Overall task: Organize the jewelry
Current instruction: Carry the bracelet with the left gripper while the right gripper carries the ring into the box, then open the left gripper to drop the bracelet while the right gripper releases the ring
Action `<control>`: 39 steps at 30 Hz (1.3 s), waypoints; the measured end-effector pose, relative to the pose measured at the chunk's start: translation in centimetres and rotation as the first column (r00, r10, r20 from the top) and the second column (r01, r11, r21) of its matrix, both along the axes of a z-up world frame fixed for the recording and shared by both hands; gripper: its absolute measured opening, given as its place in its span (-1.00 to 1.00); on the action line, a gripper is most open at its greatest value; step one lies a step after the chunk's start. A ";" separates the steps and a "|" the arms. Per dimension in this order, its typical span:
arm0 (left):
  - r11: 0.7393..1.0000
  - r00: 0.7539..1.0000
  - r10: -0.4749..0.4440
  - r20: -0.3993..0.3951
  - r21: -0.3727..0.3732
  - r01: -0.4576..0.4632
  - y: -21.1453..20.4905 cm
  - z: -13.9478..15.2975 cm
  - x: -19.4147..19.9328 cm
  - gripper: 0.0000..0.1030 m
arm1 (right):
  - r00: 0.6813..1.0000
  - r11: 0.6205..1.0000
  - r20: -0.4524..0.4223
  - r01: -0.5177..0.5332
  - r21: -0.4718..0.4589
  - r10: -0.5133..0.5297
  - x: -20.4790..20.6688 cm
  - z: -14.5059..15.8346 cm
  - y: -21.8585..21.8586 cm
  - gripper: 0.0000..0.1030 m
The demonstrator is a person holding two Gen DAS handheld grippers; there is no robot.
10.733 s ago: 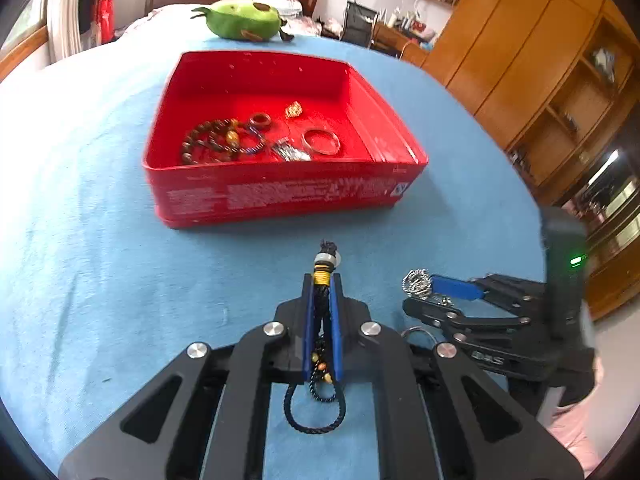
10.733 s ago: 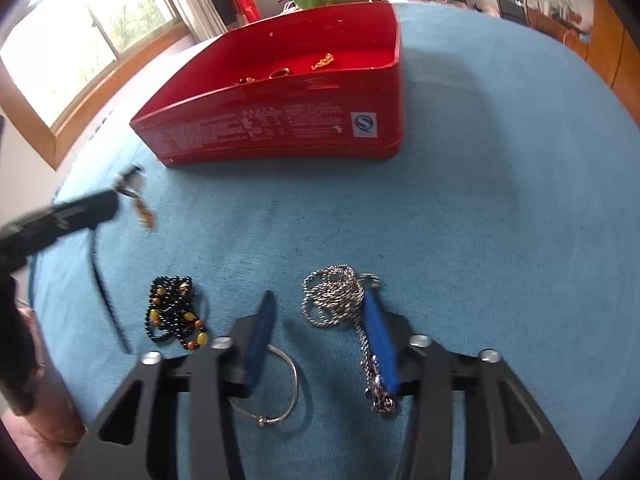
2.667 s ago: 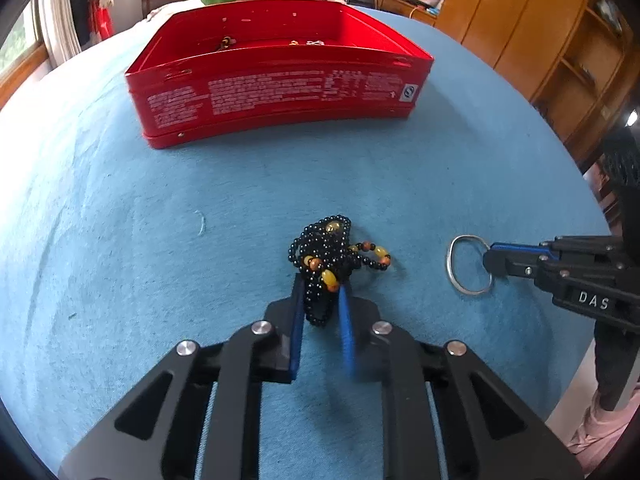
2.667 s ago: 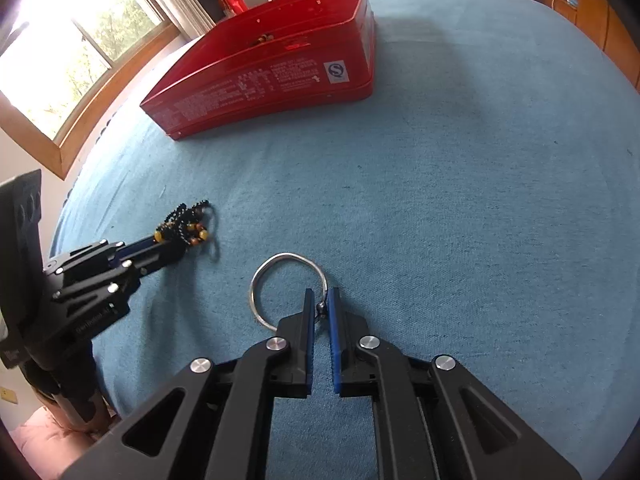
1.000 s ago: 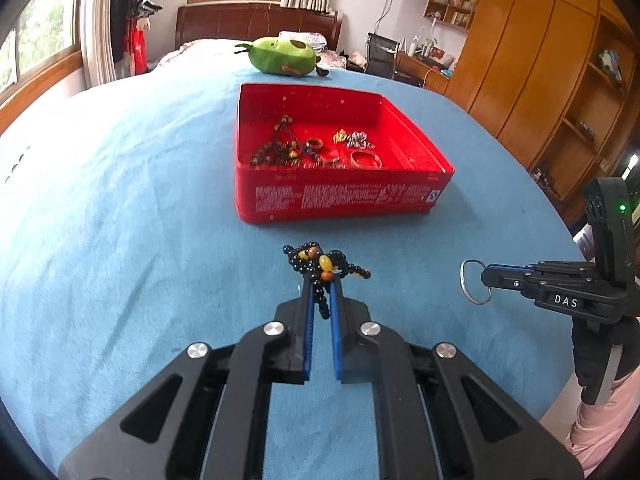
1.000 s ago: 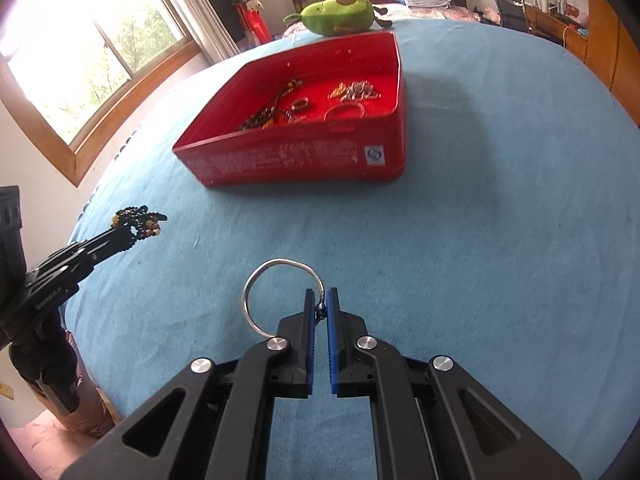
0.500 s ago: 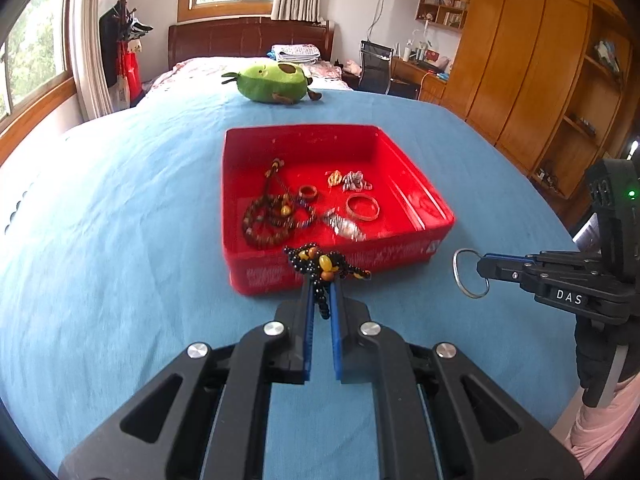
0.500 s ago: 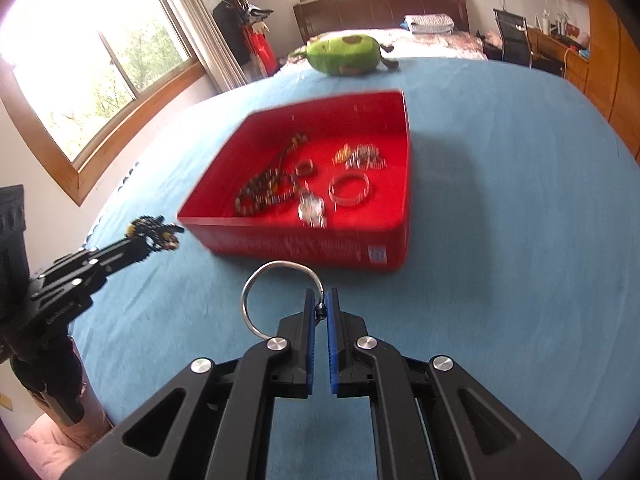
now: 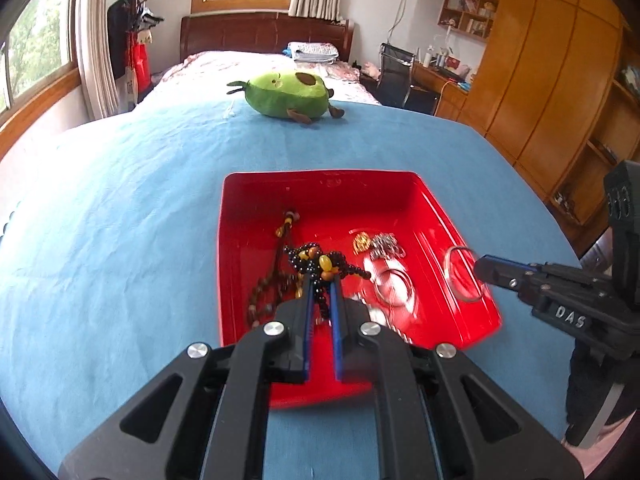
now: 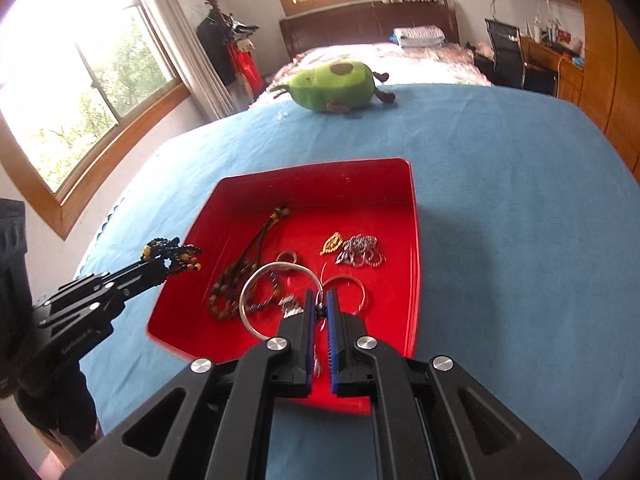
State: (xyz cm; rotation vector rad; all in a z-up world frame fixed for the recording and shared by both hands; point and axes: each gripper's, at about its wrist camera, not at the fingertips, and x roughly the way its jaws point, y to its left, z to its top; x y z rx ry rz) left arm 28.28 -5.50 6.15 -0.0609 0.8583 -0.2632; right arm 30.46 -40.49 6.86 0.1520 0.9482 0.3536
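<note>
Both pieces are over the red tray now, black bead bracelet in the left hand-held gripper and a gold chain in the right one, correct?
Not quite. The right hand-held gripper holds a silver bangle, not a gold chain, as the right wrist view shows. The black bead bracelet is in the left hand-held gripper, both over the red tray.

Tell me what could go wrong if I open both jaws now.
1. The bead string hangs in loose loops from the left gripper; a loop may snag on the jaws.
2. The bangle in the right gripper could land on the chains and tangle.
3. In the left view the bangle sits near the tray wall; it might bounce out.
</note>
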 end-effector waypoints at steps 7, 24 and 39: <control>1.000 0.998 0.012 -0.065 -0.011 -0.013 -0.8 -2.7 5.6 -0.89 | 0.997 1.000 -0.066 0.028 -0.005 -0.029 6.0 -2.7 1.7 -0.91; 0.997 0.996 0.072 -0.056 0.001 -0.072 -0.2 -3.9 9.4 0.04 | 0.994 0.996 -0.062 0.094 -0.003 -0.094 9.3 -4.1 0.7 -0.64; 0.993 0.993 0.117 0.015 0.022 -0.117 1.5 -2.1 5.1 0.64 | 0.995 0.993 0.031 0.097 -0.070 -0.095 4.2 -2.1 -0.3 -0.14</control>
